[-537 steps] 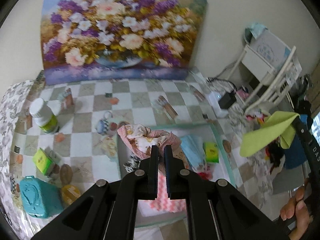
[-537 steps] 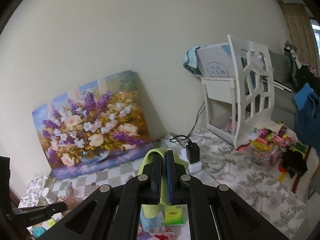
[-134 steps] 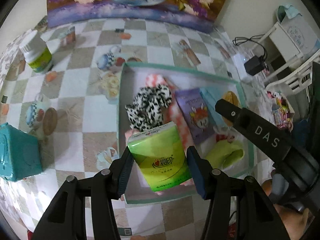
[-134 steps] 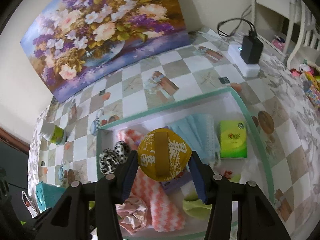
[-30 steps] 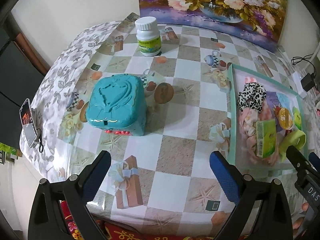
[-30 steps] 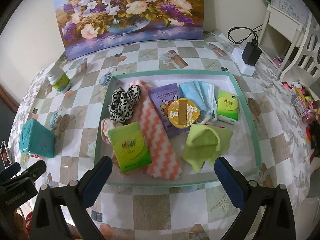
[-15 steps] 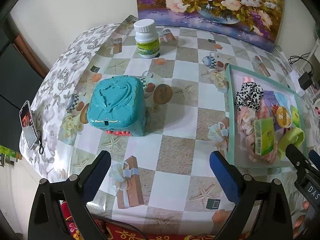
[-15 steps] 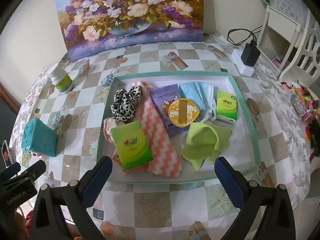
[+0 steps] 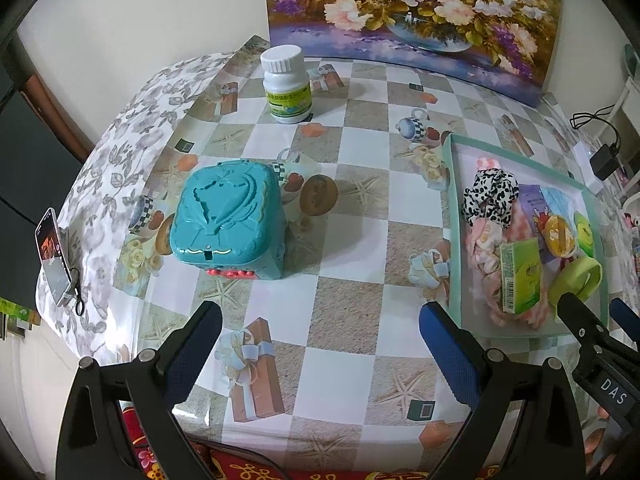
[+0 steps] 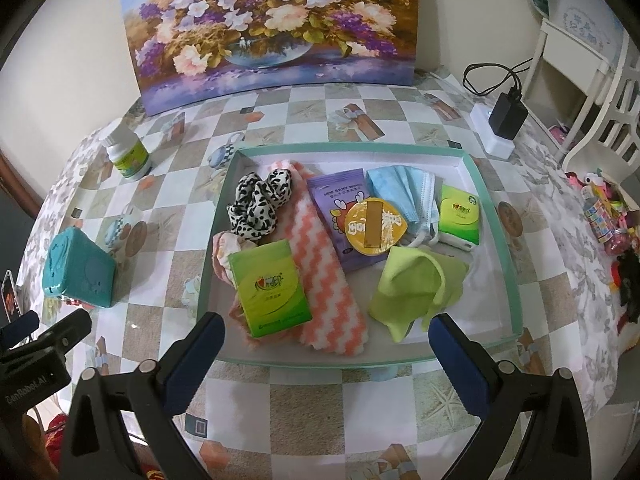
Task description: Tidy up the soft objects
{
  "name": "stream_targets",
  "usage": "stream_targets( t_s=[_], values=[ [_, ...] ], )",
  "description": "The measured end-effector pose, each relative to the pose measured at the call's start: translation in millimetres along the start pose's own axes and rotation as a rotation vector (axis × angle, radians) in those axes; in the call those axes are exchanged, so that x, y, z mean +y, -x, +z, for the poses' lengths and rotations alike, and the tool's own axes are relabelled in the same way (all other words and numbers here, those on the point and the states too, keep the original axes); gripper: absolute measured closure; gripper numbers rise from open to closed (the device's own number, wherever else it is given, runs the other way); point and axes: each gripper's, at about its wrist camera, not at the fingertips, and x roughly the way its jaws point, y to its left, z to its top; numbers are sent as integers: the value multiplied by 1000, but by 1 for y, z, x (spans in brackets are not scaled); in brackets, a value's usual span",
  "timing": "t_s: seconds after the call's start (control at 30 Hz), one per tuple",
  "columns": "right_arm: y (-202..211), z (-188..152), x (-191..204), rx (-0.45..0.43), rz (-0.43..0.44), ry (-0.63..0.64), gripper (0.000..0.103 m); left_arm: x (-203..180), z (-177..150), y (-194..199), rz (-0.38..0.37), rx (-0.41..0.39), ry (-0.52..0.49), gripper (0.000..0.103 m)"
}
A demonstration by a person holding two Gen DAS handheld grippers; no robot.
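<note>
Hovering above the near edge of the bench (image 10: 304, 408), both grippers are spread wide and hold nothing. The right gripper (image 10: 326, 338) faces the teal-rimmed tray (image 10: 510, 264), where the soft things lie together. A leopard-print scrunchie (image 10: 258, 202) sits at the far left, beside a pink-and-white zigzag cloth (image 10: 324, 276). A green tissue pack (image 10: 270, 288) rests on that cloth's left edge, its printing too small to read. A purple pouch (image 10: 340, 200) reads "MINI BABY WIPES", and a round yellow packet (image 10: 376, 226) lies on top of it. Blue face masks (image 10: 404, 192), a smaller green tissue pack (image 10: 460, 214) and a lime cloth (image 10: 416, 284) fill the right side. The left gripper (image 9: 320, 322) looks over a teal box (image 9: 228, 224) and a white bottle (image 9: 286, 90), both outside the tray. Its view shows "DAS" on the other tool's arm.
</note>
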Motion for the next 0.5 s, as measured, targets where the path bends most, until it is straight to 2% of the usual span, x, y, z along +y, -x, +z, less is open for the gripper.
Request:
stream_targets(
  t_s=[0.5],
  values=[
    [0,1,-1,-5,-6,4,0,-1,0,-3,3,7,-2,4]
  ],
)
